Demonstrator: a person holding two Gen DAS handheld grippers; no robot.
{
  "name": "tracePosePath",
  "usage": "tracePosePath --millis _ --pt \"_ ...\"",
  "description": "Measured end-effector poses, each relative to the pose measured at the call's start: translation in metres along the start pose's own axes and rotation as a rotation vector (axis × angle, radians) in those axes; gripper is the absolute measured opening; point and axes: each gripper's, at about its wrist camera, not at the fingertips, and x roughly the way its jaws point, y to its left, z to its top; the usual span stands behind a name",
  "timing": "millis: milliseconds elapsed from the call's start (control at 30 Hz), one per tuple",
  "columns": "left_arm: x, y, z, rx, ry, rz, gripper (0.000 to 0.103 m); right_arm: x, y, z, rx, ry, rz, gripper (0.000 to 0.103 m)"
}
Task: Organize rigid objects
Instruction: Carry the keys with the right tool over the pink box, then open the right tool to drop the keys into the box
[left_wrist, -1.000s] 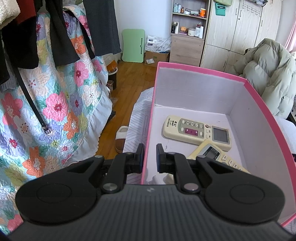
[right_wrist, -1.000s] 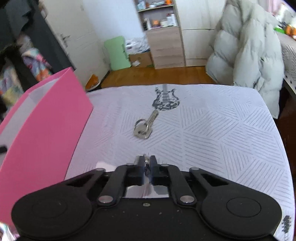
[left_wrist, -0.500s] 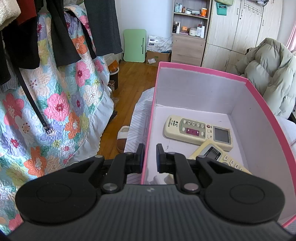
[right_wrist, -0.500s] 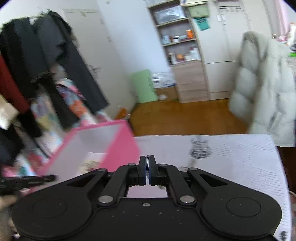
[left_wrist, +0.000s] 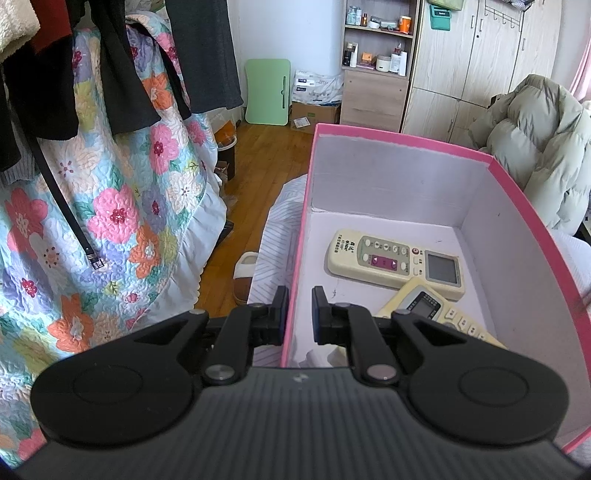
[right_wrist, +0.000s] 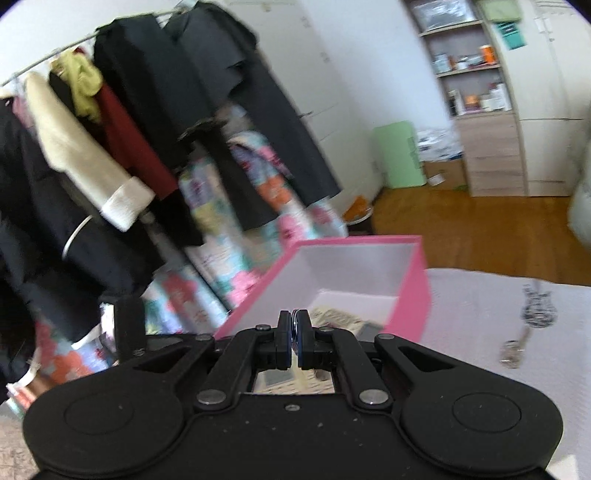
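A pink box (left_wrist: 402, 134) with a white inside stands on the white patterned table. Two cream remote controls (left_wrist: 395, 258) lie in it. My left gripper (left_wrist: 297, 314) is shut on the box's left wall (left_wrist: 291, 310), one finger on each side of it. My right gripper (right_wrist: 294, 338) is shut on a thin metal key ring (right_wrist: 294, 325) and holds it up over the near end of the pink box (right_wrist: 417, 280). A key on a ring (right_wrist: 513, 350) lies on the table to the right of the box.
A rack of hanging clothes (right_wrist: 147, 122) and a floral quilt (left_wrist: 110, 206) stand left of the table. A slipper (left_wrist: 243, 273) lies on the wood floor. A padded jacket (left_wrist: 535, 147) sits behind the box. Shelves and wardrobes (left_wrist: 376, 55) line the far wall.
My right gripper has lifted off the table with the key ring and swung left, up over the pink box. My left gripper has kept its hold on the box wall.
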Motion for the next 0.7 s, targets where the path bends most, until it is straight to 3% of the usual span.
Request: tracePosePath --millis 300,467,700 --pt "0.0 -0.002 -0.001 0.006 0.001 0.003 0.01 0.068 0.009 -0.014 -0.077 0.17 -0.023 0.005" --pt "0.0 -0.002 -0.001 0.008 0.001 0.003 0.01 0.075 -0.001 -0.011 -0.053 0.142 -0.067 0.01" --pt "-0.001 -0.003 -0.001 0.007 0.0 0.002 0.01 0.035 -0.04 0.006 0.006 0.06 -0.187 0.02"
